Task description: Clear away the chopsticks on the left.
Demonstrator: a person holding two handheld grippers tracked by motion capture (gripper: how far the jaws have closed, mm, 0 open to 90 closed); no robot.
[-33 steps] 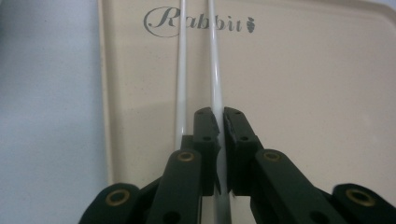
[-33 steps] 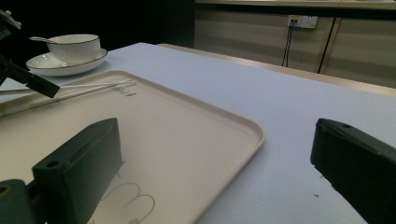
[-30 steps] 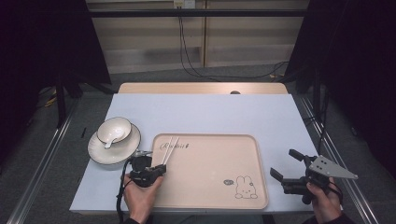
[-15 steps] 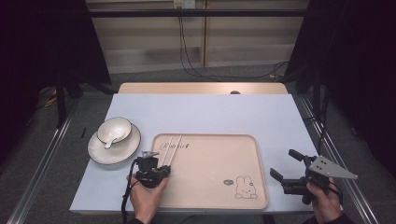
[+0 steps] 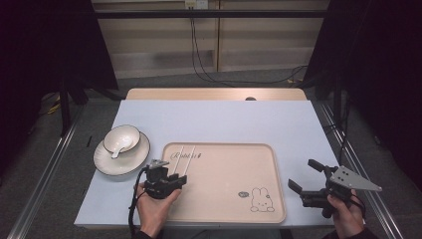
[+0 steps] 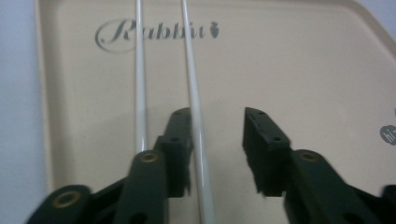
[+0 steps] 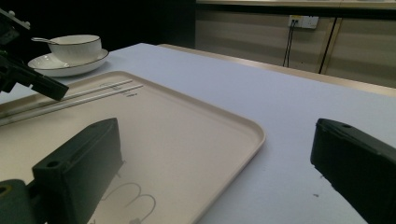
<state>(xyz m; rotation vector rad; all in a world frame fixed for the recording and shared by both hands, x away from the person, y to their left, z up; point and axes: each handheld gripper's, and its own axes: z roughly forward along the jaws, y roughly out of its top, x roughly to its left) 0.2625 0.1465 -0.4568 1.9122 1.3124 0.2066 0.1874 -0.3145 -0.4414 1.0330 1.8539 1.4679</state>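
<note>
On the left part of the beige tray (image 5: pixel 224 199) lie two white chopsticks (image 6: pixel 191 93), side by side and pointing away from the person. The left hand-held gripper (image 5: pixel 171 180) sits over their near ends; its jaws have just been opening and stand apart, one chopstick between them, the other just outside. The right hand-held gripper (image 5: pixel 304 174) rests wide open, empty, beyond the tray's right edge. A bowl (image 5: pixel 121 139) with a spoon (image 5: pixel 118 148) sits on a plate (image 5: pixel 107 162) left of the tray on the pale blue surface (image 5: pixel 219 122).
</note>
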